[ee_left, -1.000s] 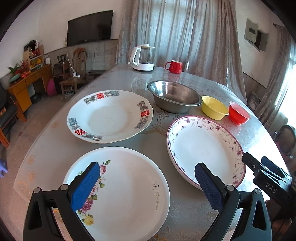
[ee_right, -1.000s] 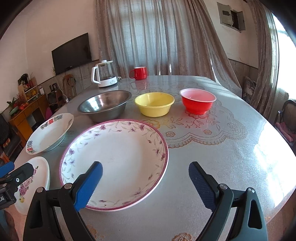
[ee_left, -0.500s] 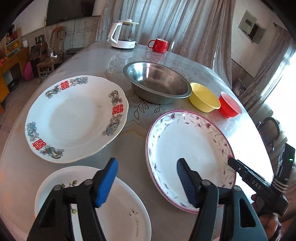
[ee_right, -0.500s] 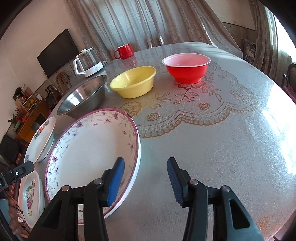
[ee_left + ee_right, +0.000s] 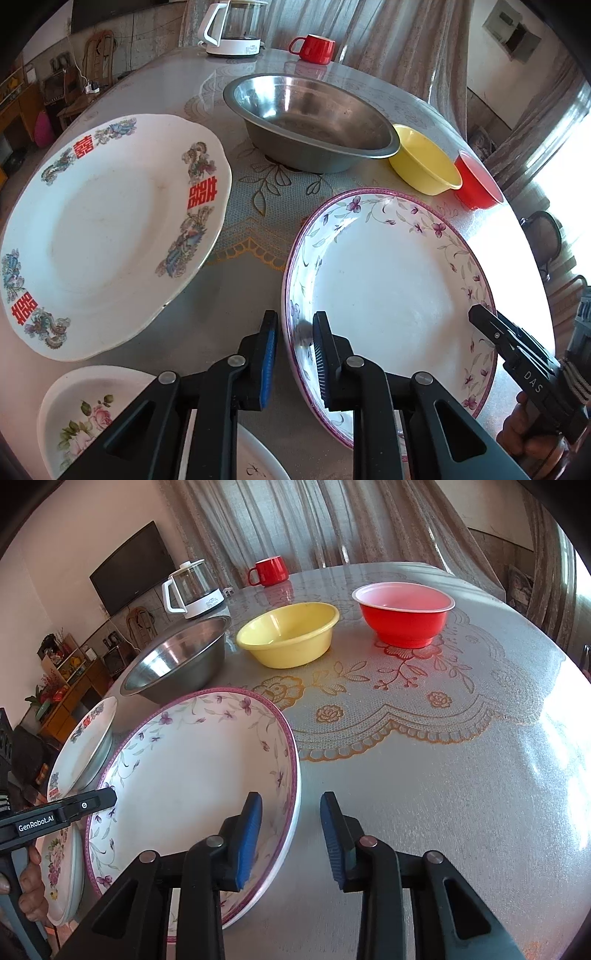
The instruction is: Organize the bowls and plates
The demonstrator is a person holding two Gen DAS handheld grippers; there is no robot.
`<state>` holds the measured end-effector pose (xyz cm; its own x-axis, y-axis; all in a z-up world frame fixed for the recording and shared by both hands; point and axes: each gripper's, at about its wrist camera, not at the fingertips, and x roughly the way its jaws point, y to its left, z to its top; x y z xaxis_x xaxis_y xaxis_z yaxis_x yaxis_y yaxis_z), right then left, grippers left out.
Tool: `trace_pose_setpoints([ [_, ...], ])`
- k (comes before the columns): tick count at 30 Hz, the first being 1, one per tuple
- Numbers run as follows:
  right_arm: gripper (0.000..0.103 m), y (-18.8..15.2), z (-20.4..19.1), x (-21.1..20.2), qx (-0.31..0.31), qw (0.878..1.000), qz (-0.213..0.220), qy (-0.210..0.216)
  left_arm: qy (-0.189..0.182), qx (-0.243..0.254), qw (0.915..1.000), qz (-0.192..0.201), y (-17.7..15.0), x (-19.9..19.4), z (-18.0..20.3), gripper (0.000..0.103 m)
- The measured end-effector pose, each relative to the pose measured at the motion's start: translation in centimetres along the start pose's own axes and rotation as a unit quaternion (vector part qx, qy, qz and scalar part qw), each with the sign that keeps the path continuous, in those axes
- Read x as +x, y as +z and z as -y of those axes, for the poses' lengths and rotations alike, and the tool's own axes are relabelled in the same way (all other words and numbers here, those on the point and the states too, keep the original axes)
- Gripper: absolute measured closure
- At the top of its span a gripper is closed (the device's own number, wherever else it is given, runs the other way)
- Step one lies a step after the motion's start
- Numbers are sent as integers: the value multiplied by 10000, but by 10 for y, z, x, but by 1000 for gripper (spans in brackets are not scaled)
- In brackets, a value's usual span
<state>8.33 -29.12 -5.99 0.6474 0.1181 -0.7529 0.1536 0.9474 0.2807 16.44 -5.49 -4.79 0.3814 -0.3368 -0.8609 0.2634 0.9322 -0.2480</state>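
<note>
A white plate with purple flowers (image 5: 388, 288) lies on the table (image 5: 424, 775) in front of me. My left gripper (image 5: 294, 332) straddles its left rim and its jaws are closing. A thin gap still shows beside the outer pad. At the plate's right rim (image 5: 295, 786), my right gripper (image 5: 291, 805) has one finger over the inside and one over the table. Its jaws are closing too, with clear gaps on both sides. Left of it lie a plate with red characters (image 5: 110, 229) and a rose plate (image 5: 92, 417). Behind stand a steel bowl (image 5: 310, 122), a yellow bowl (image 5: 288, 635) and a red bowl (image 5: 402, 613).
A glass kettle (image 5: 232, 29) and a red mug (image 5: 314, 48) stand at the table's far side. A lace mat pattern covers the middle (image 5: 388, 709). Chairs and curtains ring the table. A hand (image 5: 33, 882) holds the left gripper's handle.
Both grippers moved forward and down onto opposite rims of the purple-flowered plate, tilting more steeply. Their jaws narrowed from wide apart to close around the rims.
</note>
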Motion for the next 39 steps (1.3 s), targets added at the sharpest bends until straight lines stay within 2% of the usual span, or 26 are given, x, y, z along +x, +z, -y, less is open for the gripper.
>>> trace_pose_setpoints([
  [7, 70, 0, -5, 2, -279, 9996, -9, 84, 192, 26, 9997, 122, -4, 0, 5, 87],
  [8, 74, 0, -7, 3, -331, 9993, -16, 146, 261, 98, 9995, 152, -6, -1, 8, 87],
  [12, 74, -2, -7, 2, -431, 9988, 11, 211, 366, 189, 9989, 214, -8, -1, 15, 87],
  [15, 78, 0, -1, 2, -333, 9987, -53, 370, 406, 213, 9985, 294, -11, -4, 16, 87],
  [22, 77, 3, 12, 1, 31, 9959, -274, 867, 252, 179, 9989, 350, -21, -14, 17, 87],
  [30, 77, -2, 15, -7, 106, 9954, -286, 909, 179, 102, 9989, 422, -33, -27, 18, 87],
  [39, 77, -16, 15, -22, 69, 9950, -280, 960, 138, 259, 9985, 467, -56, -43, 21, 87],
])
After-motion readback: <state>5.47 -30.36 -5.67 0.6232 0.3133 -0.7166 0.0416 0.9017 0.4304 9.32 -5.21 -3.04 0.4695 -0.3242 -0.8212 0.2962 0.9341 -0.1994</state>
